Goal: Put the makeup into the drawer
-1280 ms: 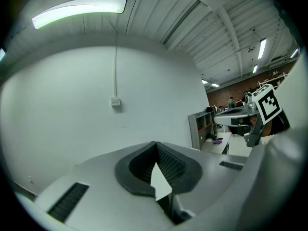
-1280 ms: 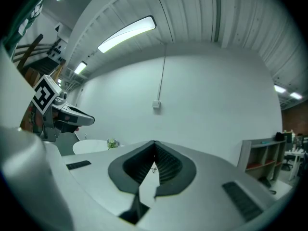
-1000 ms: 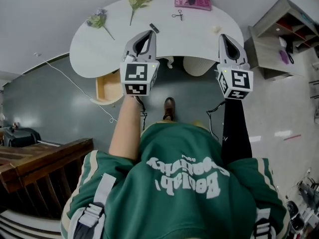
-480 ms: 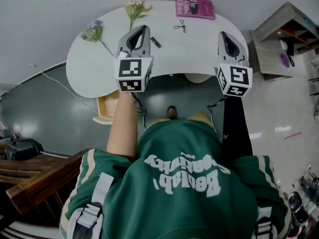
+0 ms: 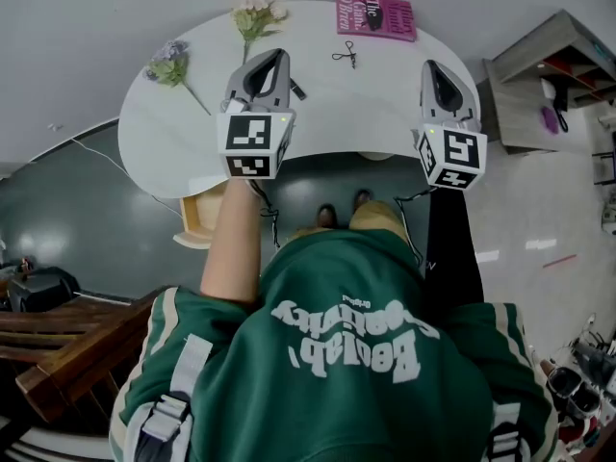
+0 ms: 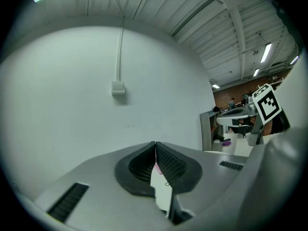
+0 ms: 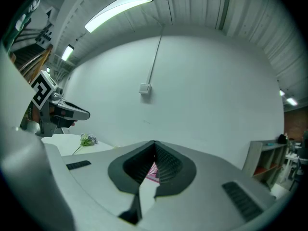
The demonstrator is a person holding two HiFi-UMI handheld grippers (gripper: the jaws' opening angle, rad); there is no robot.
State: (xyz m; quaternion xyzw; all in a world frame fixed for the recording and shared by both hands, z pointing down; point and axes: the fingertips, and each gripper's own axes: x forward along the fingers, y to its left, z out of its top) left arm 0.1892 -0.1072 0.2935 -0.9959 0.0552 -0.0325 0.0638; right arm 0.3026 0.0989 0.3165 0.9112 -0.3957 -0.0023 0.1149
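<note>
White curved table [image 5: 375, 104] bears a small dark makeup stick [image 5: 296, 89] just beside the left gripper [image 5: 274, 61]. It and the right gripper [image 5: 433, 70] hover clenched, empty, probably poised for pickup. Below, the wooden drawer [image 5: 197, 221] stands open to receive the stick.

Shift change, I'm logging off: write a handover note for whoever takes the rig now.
Grippers: left gripper and right gripper, jaws shut, empty, over the table.
Makeup: dark stick beside the left gripper; curler farther back, near the book.
Drawer: open, under the table's left end.
Done: nothing picked up yet.
Left: put both items into the drawer.
</note>
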